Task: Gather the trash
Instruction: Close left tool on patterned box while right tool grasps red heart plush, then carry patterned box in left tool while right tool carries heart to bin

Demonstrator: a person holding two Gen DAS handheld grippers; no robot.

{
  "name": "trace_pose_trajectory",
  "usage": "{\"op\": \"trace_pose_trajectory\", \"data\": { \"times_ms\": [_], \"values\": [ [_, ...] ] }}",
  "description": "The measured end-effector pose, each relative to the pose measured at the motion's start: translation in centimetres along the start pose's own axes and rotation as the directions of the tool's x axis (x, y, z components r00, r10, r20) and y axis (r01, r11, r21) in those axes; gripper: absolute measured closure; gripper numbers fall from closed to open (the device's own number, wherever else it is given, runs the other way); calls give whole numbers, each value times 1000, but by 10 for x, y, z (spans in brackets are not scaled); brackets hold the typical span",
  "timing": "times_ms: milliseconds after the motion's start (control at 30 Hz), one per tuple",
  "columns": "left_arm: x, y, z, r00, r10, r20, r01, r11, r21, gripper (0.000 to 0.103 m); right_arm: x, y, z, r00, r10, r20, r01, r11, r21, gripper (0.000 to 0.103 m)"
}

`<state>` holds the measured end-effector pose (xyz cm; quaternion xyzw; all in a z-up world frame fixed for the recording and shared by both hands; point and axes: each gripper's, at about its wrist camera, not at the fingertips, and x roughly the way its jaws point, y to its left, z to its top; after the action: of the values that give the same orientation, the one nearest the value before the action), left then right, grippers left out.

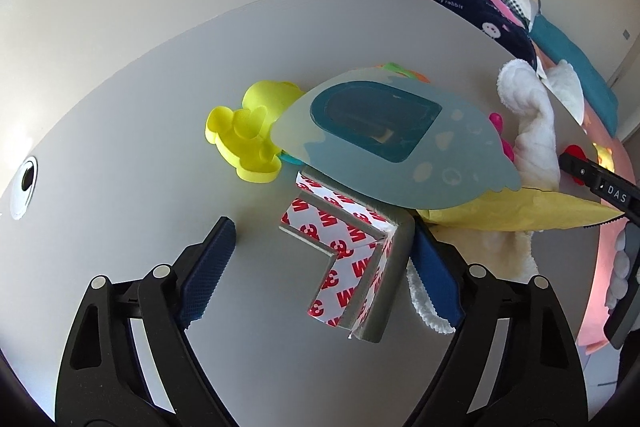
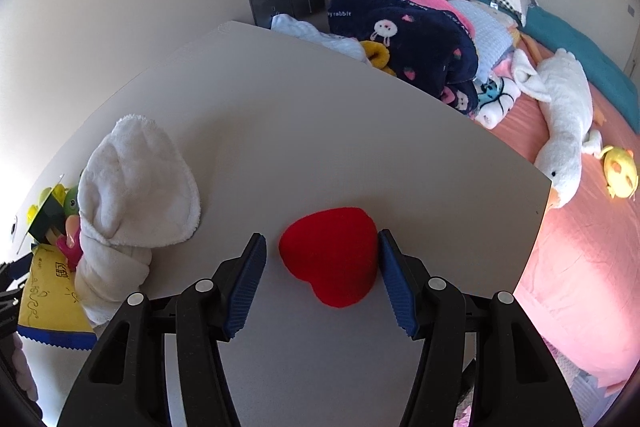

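In the left wrist view my left gripper [image 1: 320, 255] is open around a grey L-shaped corner guard [image 1: 348, 251] with red-and-white 3M tape backing, lying on the grey table [image 1: 140, 107]. Its right finger touches the guard's outer corner. A blue-grey plastic blister card [image 1: 396, 143] overhangs the guard's far end. In the right wrist view my right gripper [image 2: 322, 267] is open around a red plush heart [image 2: 332, 255]. The right pad touches the heart and the left pad stands slightly apart.
A yellow mould toy [image 1: 248, 139], a white towel [image 1: 532, 131] [image 2: 132, 195] and a yellow packet [image 1: 532, 211] [image 2: 52, 291] crowd the table. The table's edge [image 2: 536, 227] runs right of the heart. Beyond lies a pink bed [image 2: 592, 259] with blankets and a plush goose [image 2: 564, 123].
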<state>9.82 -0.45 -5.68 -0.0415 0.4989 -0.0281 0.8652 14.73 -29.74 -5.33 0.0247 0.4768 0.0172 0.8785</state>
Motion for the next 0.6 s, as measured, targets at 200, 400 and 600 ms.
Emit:
{"op": "trace_pose_trajectory", "data": {
  "times_ms": [200, 400, 600],
  "values": [
    [-7, 0, -7, 999, -12, 33, 13, 1000, -11, 40, -4, 2, -7, 1000, 2, 5, -2, 1000, -23, 55],
    [-10, 2, -9, 999, -36, 34, 37, 999, -18, 44, -14, 2, -10, 1000, 22, 9, -22, 1000, -11, 55],
    [-17, 4, -14, 998, -46, 37, 47, 999, -22, 44, -27, 1, -11, 999, 26, 28, -26, 1000, -6, 55]
  ]
}}
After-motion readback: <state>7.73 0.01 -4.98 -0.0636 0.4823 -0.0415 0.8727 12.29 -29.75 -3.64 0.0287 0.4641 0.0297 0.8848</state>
